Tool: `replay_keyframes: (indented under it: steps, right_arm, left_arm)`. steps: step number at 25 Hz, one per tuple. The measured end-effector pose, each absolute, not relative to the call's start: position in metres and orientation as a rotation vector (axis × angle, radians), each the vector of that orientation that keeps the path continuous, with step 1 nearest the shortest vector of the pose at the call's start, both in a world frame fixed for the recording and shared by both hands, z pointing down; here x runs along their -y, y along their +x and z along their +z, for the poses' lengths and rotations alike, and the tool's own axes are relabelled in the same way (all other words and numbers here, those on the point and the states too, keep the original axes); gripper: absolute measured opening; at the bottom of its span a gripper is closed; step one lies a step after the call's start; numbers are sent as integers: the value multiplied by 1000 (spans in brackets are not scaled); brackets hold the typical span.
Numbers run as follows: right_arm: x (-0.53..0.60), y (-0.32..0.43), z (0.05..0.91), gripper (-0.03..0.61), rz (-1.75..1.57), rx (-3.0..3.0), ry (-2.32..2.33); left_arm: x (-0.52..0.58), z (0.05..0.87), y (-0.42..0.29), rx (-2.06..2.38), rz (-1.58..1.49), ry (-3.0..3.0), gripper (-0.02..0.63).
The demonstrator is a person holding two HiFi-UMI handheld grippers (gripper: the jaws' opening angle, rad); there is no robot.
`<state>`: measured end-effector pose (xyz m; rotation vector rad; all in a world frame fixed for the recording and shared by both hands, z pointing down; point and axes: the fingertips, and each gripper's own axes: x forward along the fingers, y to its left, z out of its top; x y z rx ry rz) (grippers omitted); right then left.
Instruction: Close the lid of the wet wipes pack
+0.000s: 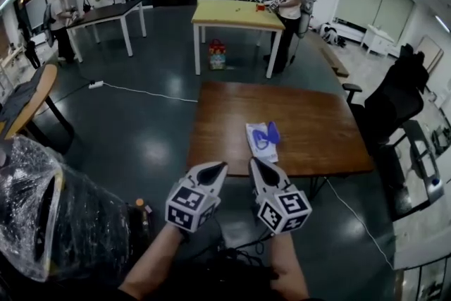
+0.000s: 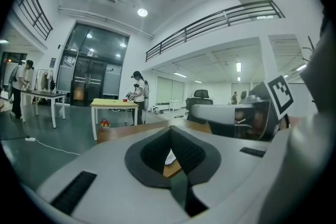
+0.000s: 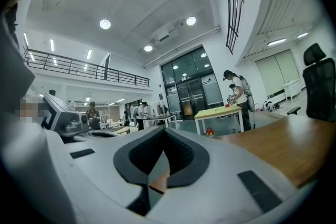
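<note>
Grey floor (image 1: 141, 130) of a large hall, with a brown table (image 1: 310, 130) at centre. Wipes pack (image 1: 261, 142) lay flat near the table's front edge, its blue lid (image 1: 268, 132) apparently raised, though small in the head view. Left gripper (image 1: 220, 167) and right gripper (image 1: 254, 161) hovered side by side at that edge, jaws together, nothing between them. The pack lay at 12 o'clock from the right gripper, untouched.
</note>
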<state>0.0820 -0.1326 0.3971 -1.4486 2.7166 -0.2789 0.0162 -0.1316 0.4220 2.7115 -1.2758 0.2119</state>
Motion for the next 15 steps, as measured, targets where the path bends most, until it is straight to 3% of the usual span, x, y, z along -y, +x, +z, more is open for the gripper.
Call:
replay_keyframes:
  steps: [15]
  right_arm:
    - [177, 155, 422, 11, -357, -2656, -1589]
  left_arm:
    - [182, 454, 79, 1192, 385, 2731, 6]
